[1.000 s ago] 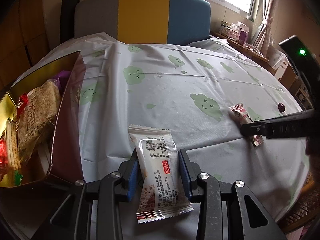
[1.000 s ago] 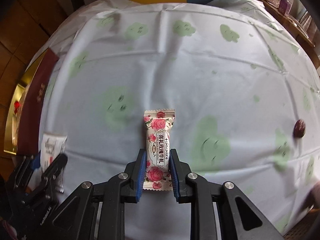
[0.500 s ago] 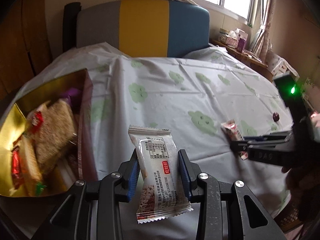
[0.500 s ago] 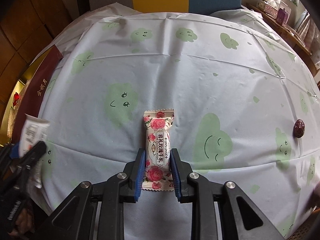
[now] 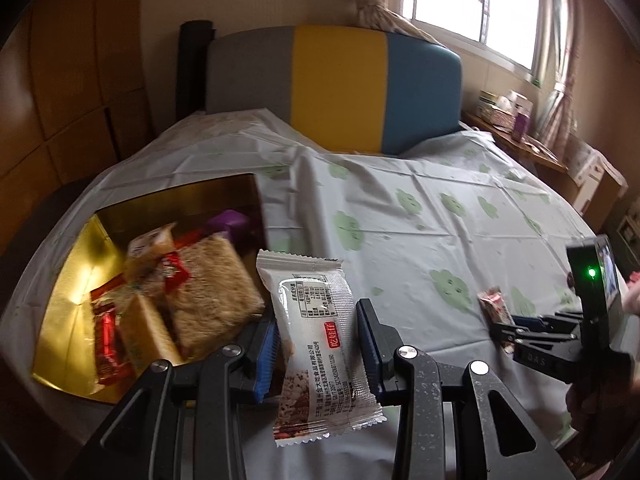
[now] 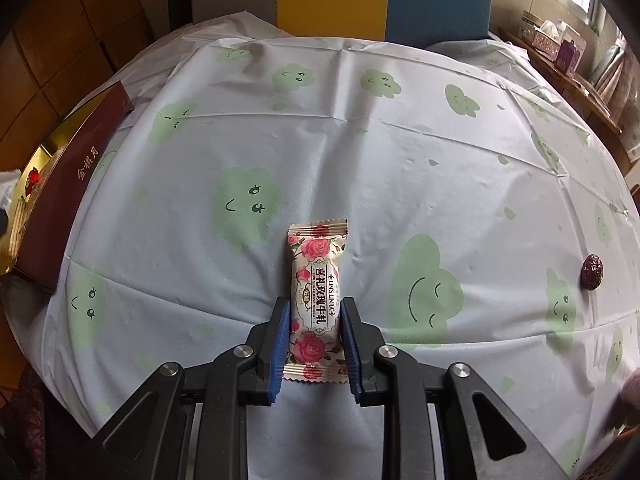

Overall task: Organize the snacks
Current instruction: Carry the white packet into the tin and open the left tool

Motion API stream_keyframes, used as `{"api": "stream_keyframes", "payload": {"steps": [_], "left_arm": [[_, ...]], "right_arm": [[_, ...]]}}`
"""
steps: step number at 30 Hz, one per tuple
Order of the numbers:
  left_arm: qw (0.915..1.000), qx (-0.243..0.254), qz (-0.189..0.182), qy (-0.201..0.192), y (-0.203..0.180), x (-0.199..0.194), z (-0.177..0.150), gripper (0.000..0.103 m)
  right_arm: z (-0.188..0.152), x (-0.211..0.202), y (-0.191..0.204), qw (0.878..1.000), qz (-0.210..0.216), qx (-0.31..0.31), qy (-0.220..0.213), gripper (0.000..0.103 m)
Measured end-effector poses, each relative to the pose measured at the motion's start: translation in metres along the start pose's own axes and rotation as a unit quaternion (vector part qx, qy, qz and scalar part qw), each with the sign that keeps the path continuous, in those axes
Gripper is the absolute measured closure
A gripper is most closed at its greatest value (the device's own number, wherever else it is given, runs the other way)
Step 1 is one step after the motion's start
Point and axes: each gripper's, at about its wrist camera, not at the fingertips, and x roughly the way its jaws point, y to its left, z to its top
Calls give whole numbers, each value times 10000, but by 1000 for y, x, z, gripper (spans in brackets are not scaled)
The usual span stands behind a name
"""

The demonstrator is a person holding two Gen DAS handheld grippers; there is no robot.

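Holding white snack bar [image 5: 320,344] mid-pack in left gripper [image 5: 318,350], lower centre, beside the gold box [image 5: 72,296]; light, crinkly, slippery film. Right view: right gripper [image 6: 314,340] pinches rose-print candy [image 6: 316,300] at its lower half, bottom centre; small, soft, I'd grip the body.

The left gripper [image 5: 318,354] angled downward, fingers clamped; the right gripper [image 6: 314,342] pointed steeply down, fingers also clamped.

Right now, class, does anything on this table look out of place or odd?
Yes. A small dark red fruit, perhaps a date, lies unwrapped and alone near the right edge of the tablecloth, while the other snacks are wrapped or in the gold box.
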Motion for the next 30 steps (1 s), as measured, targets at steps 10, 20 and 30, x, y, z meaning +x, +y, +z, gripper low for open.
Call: {"api": "stream_keyframes", "payload": {"steps": [10,20,30], "left_arm": [[9977,-556,390,-9,56,-8,2,66],[9759,-1959,961,-32,171,-17,3,66],[9594,-2718,706,256,228,-1,-2,65]], "right_arm": [[-1,-3,4,9999,-99,-107,-24,78],[-1,-3,7,9997,-188,-147,-39,78],[-1,-2,7,9996,-207,-164,-43,78]]}}
